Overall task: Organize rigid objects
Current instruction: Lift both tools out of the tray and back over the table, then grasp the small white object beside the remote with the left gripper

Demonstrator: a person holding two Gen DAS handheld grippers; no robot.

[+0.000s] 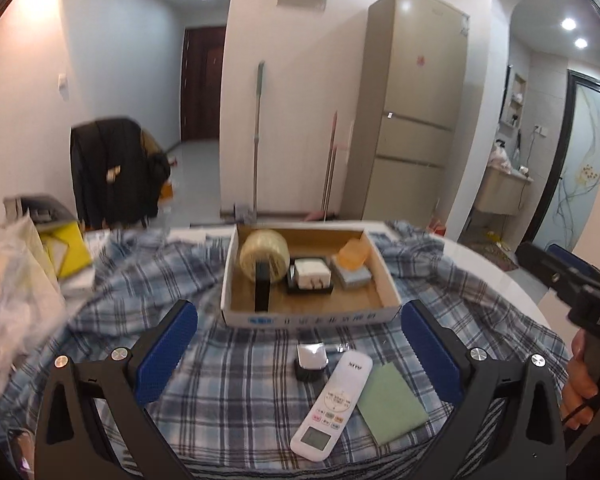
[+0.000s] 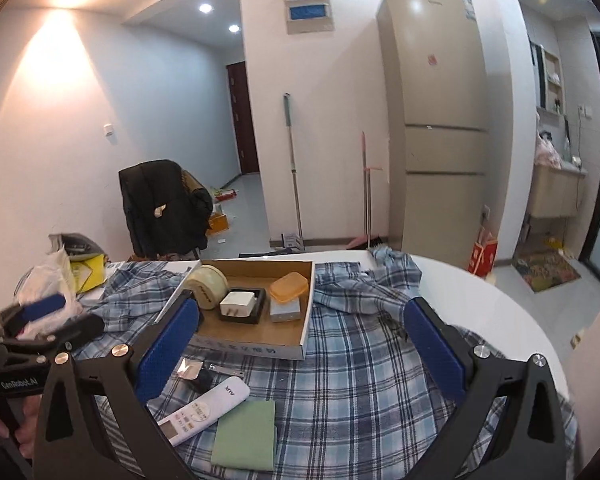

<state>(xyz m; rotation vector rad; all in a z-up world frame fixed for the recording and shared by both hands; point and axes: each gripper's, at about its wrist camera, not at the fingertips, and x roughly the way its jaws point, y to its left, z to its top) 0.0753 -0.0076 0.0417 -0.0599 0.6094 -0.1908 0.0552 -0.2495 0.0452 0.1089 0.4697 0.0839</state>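
Note:
A shallow cardboard box (image 1: 236,264) (image 2: 306,320) sits on the plaid cloth. It holds a tape roll (image 1: 264,254) (image 2: 208,286), a white charger (image 1: 311,274) (image 2: 239,303) on a black tray, an orange case (image 1: 354,253) (image 2: 289,286) on a grey block and an upright black bar (image 1: 262,286). In front of it lie a white remote (image 1: 334,396) (image 2: 204,408), a green pad (image 1: 390,402) (image 2: 246,434) and a small black and silver object (image 1: 311,360) (image 2: 192,370). My left gripper (image 1: 300,354) is open and empty above the remote. My right gripper (image 2: 300,348) is open and empty over the cloth.
The plaid cloth (image 1: 228,392) (image 2: 360,380) covers a white round table (image 2: 512,320). Plastic bags and a yellow box (image 1: 66,248) (image 2: 86,274) clutter the left side. A chair with a black jacket (image 1: 112,168) stands behind. A fridge (image 2: 440,120) and mops stand by the far wall.

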